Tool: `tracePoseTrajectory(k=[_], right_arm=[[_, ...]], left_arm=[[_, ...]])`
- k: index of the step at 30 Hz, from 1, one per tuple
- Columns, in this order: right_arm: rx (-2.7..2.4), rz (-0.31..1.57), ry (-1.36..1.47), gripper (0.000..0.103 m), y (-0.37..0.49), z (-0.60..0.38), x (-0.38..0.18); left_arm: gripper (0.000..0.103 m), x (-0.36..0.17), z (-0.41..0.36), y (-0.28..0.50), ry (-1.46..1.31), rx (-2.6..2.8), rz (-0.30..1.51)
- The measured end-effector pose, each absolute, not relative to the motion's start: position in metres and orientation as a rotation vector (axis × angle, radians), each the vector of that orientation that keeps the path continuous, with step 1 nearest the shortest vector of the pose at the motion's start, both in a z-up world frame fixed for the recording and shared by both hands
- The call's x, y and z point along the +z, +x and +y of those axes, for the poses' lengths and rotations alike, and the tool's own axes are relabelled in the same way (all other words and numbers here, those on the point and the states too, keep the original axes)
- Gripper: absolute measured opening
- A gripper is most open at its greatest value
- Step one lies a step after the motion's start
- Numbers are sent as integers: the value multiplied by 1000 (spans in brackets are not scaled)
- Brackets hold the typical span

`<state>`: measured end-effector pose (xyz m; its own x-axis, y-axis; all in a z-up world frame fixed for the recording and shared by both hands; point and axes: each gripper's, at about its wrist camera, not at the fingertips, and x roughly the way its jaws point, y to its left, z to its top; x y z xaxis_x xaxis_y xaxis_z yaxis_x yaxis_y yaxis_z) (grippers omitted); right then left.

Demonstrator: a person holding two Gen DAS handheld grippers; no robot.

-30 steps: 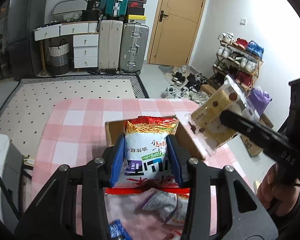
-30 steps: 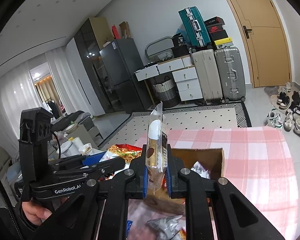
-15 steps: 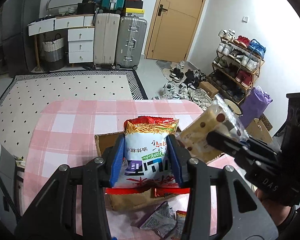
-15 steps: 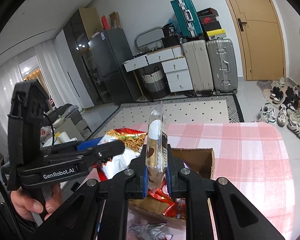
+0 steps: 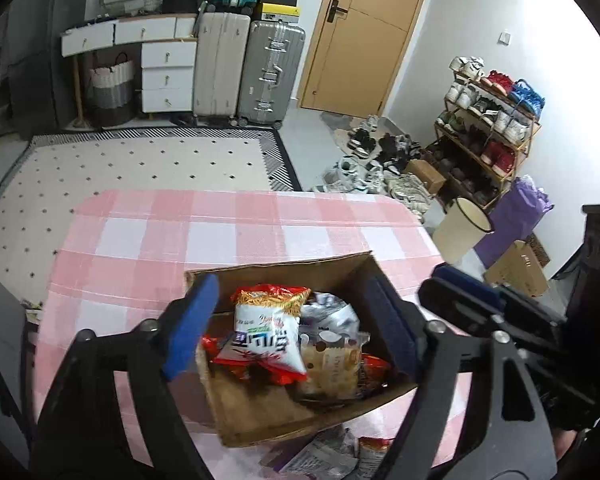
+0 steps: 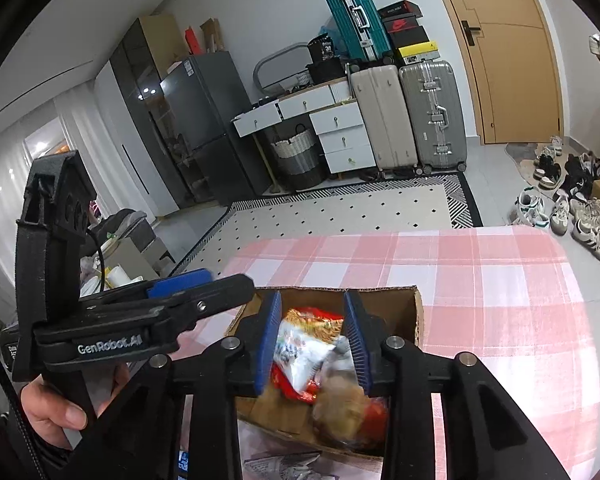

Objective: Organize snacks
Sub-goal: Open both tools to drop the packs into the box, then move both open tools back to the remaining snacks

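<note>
left gripper (image 5: 292,320): jaws just sprang apart, nothing clamped | right gripper (image 6: 312,340): jaws just parted too, empty | noodle snack bag (image 5: 268,332) lying in the cardboard box (image 5: 260,412) on other packets | box sits on pink checked tablecloth (image 5: 160,240)

Each hand-held gripper (image 6: 311,340) is black plastic with blue pads (image 6: 269,340) and silver screws; white letters seem to read "GenRobot.AI".
</note>
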<state>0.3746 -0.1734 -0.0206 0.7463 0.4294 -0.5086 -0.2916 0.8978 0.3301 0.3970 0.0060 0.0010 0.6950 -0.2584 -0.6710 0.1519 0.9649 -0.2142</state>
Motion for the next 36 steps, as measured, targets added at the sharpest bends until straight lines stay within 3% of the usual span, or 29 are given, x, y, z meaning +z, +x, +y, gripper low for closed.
tracePoseTrajectory(k=[20,25,36], right_arm=[[387,495,198,53,305,-168,12],[403,440,184,69,276,-166,20],[405,338,168,84,204,-163,41]], left_arm=[[81,29,6,304,-68,-175,673],[83,41,4,276,-43,-165,638],[90,71,0,209,-36,-173,559]])
